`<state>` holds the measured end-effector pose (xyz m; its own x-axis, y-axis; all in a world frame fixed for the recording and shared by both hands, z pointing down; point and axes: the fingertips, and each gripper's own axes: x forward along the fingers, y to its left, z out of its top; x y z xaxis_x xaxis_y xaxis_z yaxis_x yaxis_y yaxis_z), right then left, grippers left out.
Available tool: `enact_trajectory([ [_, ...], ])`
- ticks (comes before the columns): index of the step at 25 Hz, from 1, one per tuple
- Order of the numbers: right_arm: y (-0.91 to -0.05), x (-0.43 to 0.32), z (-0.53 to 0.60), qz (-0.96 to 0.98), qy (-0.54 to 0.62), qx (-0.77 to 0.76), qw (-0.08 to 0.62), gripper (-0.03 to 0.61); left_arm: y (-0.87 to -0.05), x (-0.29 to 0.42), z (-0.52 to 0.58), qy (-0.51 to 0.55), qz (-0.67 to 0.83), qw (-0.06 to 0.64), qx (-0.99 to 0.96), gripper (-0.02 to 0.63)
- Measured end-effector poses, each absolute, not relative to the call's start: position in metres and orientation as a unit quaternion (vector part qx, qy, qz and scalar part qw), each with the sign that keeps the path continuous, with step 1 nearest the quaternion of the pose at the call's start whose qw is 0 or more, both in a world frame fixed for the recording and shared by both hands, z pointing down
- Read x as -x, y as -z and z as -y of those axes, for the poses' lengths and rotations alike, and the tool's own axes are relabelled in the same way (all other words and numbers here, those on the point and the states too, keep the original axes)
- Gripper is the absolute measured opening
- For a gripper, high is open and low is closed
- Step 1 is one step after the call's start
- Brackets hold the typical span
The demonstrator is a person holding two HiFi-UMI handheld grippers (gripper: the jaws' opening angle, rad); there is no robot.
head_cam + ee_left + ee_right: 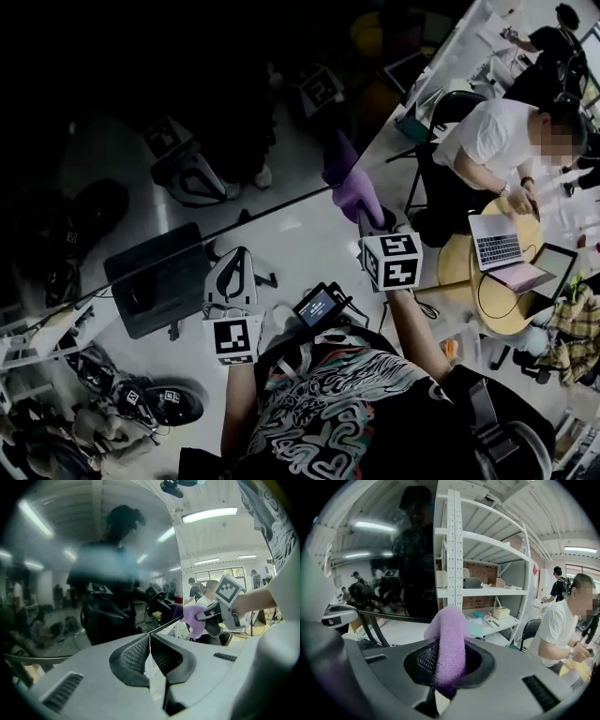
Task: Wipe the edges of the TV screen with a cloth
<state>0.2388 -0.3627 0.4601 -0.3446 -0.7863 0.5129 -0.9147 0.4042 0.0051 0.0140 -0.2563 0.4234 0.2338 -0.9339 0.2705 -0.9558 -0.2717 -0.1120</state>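
Note:
The TV screen [187, 94] is a dark, reflective pane filling the upper left of the head view. Its edge [281, 202] runs diagonally. A purple cloth [354, 192] rests against that edge, with my right gripper [364, 214] shut on it. In the right gripper view the cloth [449, 644] stands up from between the jaws, with the screen [412, 550] just beyond it. My left gripper [236, 258] hangs lower left, apart from the screen edge. Its jaws meet with nothing between them [150, 648]. From there I see the cloth [192, 618] and the right gripper [213, 618].
A person [497, 141] sits at a round wooden table [469, 272] with laptops on the right, a dark chair [450, 108] beside them. A white shelf unit [487, 573] stands right of the screen. A black case [155, 281] and bags [150, 398] lie on the floor at left.

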Motion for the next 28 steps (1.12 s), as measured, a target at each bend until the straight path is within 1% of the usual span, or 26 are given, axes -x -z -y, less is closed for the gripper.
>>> enact_trajectory([
  [8,-0.450,-0.205,0.374,0.846,-0.118,-0.474,0.213,0.067,-0.426,-0.003,0.263,-0.147,0.614,0.041,-0.774,0.020],
  [28,-0.435,-0.175,0.367,0.894,-0.032,-0.389,0.219,0.067,-0.427,0.009,0.268,-0.146,0.632,0.043,-0.760,0.020],
])
